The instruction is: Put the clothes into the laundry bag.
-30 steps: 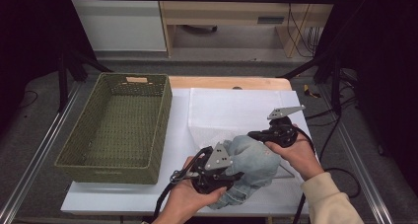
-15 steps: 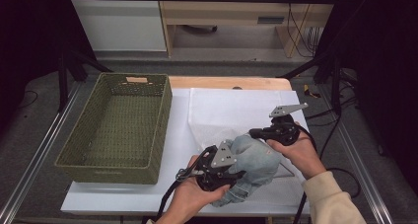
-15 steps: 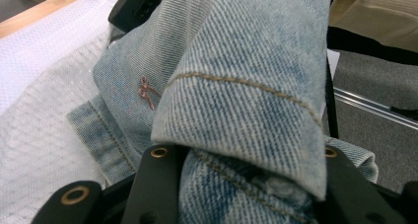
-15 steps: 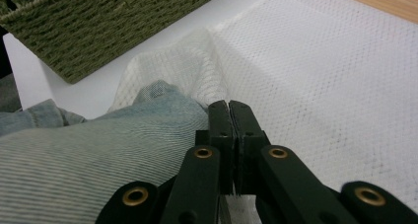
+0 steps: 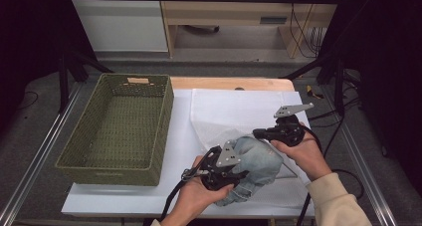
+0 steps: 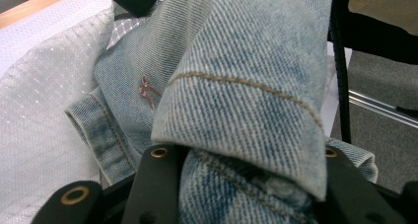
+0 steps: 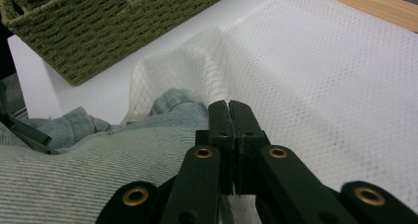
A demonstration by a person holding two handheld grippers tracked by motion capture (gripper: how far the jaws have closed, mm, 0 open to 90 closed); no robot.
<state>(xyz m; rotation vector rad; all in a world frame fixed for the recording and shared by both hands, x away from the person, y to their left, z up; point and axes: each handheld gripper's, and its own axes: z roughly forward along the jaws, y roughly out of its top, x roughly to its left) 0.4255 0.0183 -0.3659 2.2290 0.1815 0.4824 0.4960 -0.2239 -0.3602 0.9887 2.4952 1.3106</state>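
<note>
Low in the centre of the high view, the left gripper (image 5: 234, 170) has its jaws clamped on a thick fold of the denim garment (image 5: 256, 161). Just right of it, the right gripper (image 5: 259, 133) has its jaws pressed together, pinching the white mesh bag (image 5: 234, 111). The green basket (image 5: 119, 131) sits at the left on the white surface (image 5: 181, 151).

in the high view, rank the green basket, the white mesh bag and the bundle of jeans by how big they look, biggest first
1. Green basket, clearly largest.
2. White mesh bag; it spreads wide, though part lies hidden under the denim and hands.
3. Bundle of jeans, smallest, bunched between the left gripper and right gripper.
</note>
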